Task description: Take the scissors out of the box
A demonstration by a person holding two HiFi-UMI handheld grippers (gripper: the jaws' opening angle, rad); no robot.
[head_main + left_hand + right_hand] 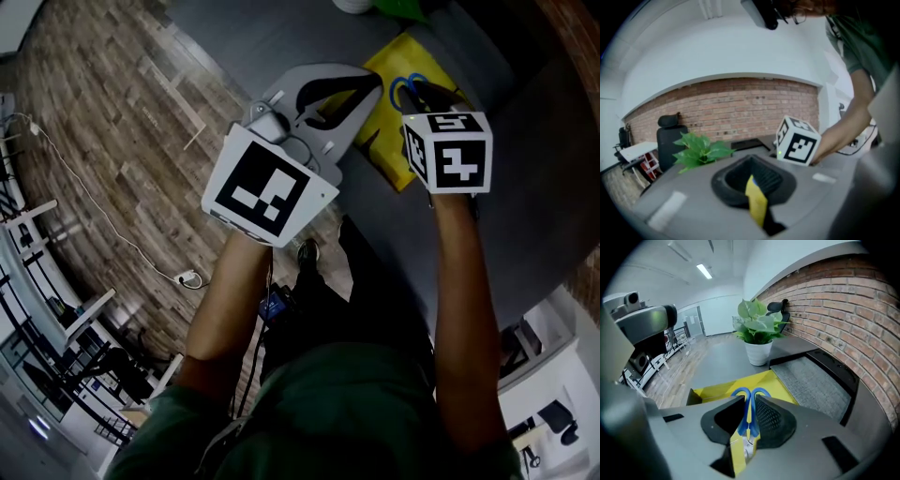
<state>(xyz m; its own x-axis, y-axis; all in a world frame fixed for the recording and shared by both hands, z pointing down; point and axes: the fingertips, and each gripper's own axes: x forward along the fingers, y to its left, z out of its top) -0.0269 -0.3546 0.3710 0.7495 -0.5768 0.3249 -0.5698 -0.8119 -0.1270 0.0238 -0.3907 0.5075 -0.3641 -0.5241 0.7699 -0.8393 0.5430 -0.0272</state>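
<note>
Now the right claw [747,430] pinches the blue scissors [749,408], which lie in the yellow box [717,391] on the bench [717,357]. Their long side runs straight along this claw, with the handles pointing away. The left claw [756,203] pinches the box's edge.

From the head, steeply down on the yellow box [382,142] and scissors [410,89]. From the right hand-held gripper [746,427], close on both, toward the plant [757,324]. From the left hand-held gripper [754,183], level at that plant.
</note>
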